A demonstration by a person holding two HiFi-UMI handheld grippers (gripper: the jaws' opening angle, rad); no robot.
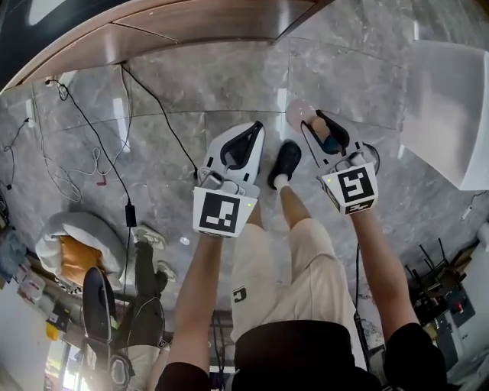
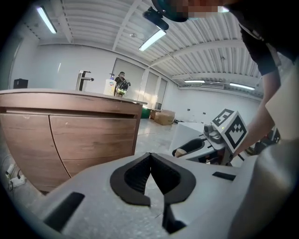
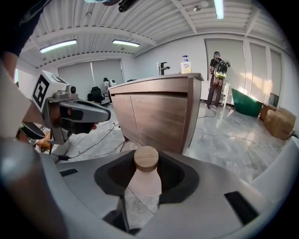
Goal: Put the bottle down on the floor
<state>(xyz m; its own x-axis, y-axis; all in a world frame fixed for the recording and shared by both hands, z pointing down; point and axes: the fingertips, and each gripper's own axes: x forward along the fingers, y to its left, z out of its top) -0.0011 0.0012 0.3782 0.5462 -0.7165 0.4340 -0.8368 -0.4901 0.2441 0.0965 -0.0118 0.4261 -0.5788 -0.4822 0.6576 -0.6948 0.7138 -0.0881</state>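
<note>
A pale pink bottle (image 3: 144, 189) with a round wooden cap (image 3: 146, 158) sits between the jaws of my right gripper (image 3: 146, 164), which is shut on it. From the head view the bottle's pale end (image 1: 297, 114) sticks out past the right gripper (image 1: 325, 126), held above the grey marble floor (image 1: 176, 84). My left gripper (image 1: 254, 128) hangs beside it at about the same height. Its black pads (image 2: 133, 179) meet at the tips with nothing between them, so the left gripper (image 2: 149, 161) is shut and empty.
A wooden counter (image 1: 191, 23) runs along the far side, and it fills the ground ahead in the left gripper view (image 2: 70, 135). A white block (image 1: 451, 107) stands at the right. Cables (image 1: 92, 160) trail across the floor at left. My black shoe (image 1: 286, 162) is between the grippers.
</note>
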